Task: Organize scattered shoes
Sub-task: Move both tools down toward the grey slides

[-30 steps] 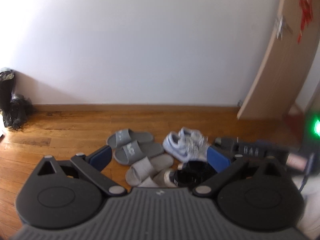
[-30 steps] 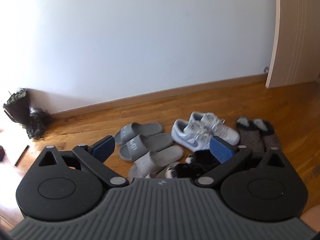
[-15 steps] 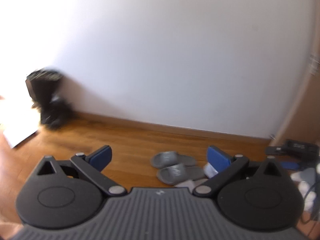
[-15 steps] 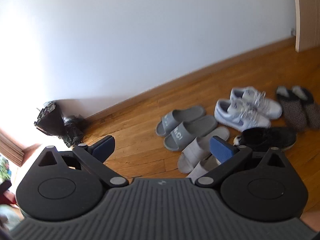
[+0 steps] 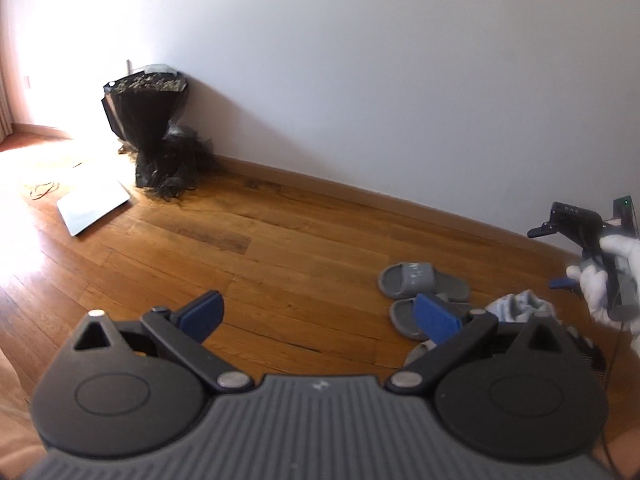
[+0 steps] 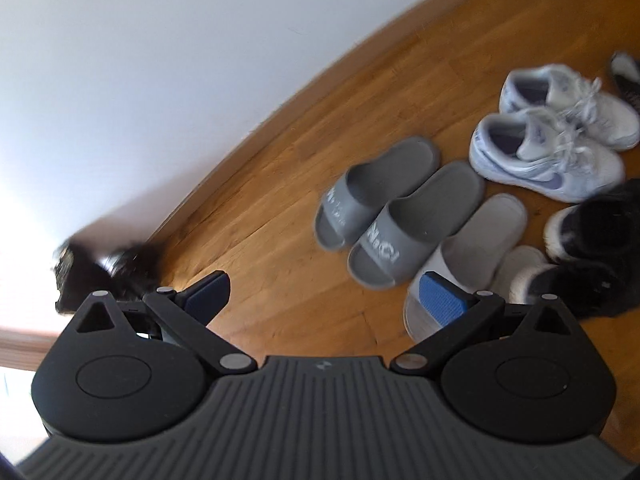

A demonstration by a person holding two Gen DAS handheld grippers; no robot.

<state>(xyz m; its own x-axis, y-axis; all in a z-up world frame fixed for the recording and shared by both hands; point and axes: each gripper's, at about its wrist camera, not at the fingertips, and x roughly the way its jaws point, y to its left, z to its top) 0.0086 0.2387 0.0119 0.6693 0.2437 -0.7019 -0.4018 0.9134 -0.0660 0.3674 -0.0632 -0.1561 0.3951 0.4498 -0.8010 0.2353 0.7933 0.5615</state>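
Grey slides (image 6: 384, 208), right of centre, beyond right gripper (image 6: 326, 296).
Long axes running toward upper right; both grippers spread apart, empty; left gripper (image 5: 320, 316) farther.

wood floor (image 6: 280, 216), slides (image 6: 384, 208), sneakers (image 6: 552, 148)

Wooden plank floor (image 5: 248, 264), sunlit at the left. White wall (image 5: 360, 80) with wooden baseboard (image 5: 360, 194). Black netted bouquet wrap (image 5: 150, 128) upright against the wall. White flat board (image 5: 94, 206) on the floor, near it. Thin cord (image 5: 42, 189) just beyond.
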